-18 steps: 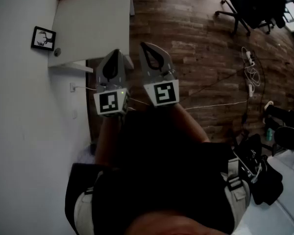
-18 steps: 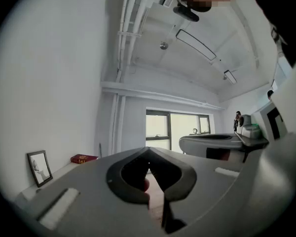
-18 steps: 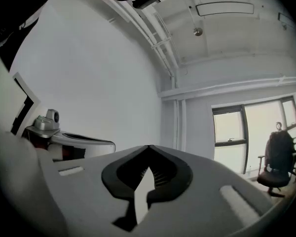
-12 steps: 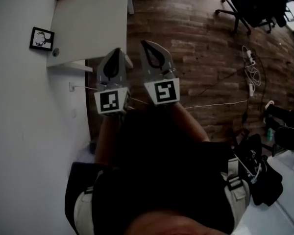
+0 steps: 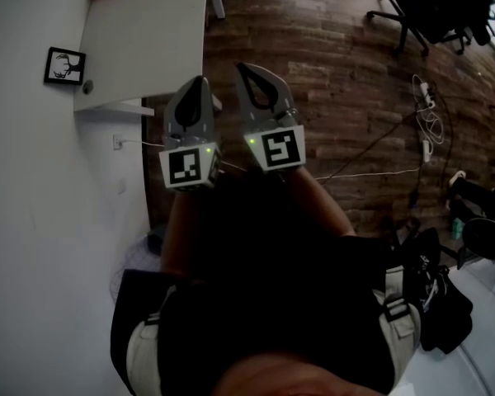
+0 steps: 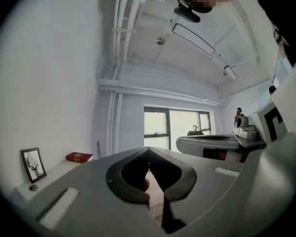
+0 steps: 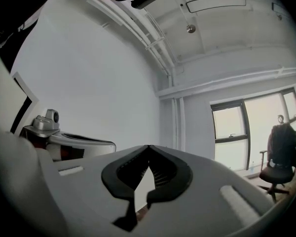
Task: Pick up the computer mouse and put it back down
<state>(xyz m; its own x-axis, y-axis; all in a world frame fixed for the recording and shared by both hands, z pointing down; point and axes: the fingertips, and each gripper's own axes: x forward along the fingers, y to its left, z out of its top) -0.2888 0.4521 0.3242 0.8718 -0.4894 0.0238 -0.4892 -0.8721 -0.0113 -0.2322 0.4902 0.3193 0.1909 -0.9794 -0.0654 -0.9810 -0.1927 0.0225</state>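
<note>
**Both closed, nothing held**

Head view: the left hand-held gripper (image 5: 200,81) and the right hand-held gripper (image 5: 242,67) sit side by side at mid-frame, tips toward the white counter (image 5: 148,31) at upper left. The computer mouse cannot be made out.
Left gripper view: jaws together, empty.
Right gripper view: jaws together, empty.

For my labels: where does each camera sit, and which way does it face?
Head view: on the person's head, looking steeply down at floor and white table; shows torso, left gripper, right gripper.
Left gripper view: on that gripper, level, toward a window; shows its shut jaws.
Right gripper view: likewise level, toward an office chair; shows its shut jaws.
Shared: red book, in head and left gripper views.
</note>
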